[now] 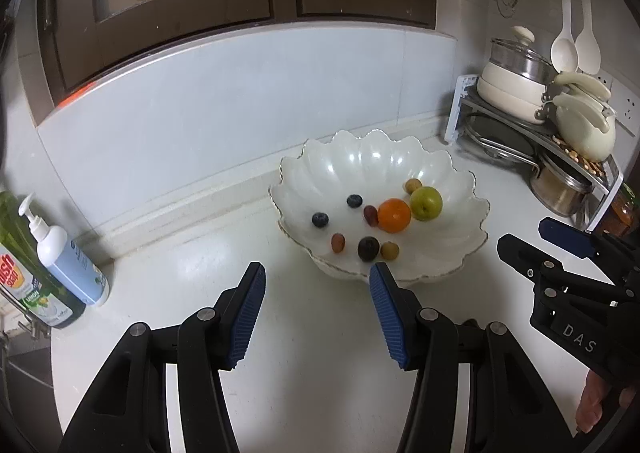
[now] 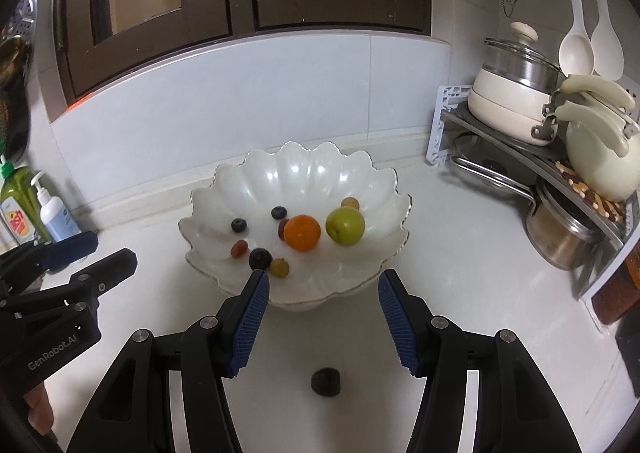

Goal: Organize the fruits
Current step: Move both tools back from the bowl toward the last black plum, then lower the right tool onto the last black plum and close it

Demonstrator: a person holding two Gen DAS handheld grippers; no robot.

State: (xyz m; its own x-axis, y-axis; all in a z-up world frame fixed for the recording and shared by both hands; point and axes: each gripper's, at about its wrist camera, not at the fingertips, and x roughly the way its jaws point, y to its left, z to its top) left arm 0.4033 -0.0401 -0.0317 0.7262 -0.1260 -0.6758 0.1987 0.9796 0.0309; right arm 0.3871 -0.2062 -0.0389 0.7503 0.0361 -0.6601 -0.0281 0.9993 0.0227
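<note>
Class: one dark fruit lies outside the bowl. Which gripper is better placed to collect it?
Right. The dark fruit lies on the counter between the right gripper's open jaws; the left wrist view doesn't show it.

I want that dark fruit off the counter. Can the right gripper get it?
Probably yes. The dark fruit lies alone on the counter, in front of the bowl, and shows between the open fingers of the right gripper. Nothing blocks it.
</note>
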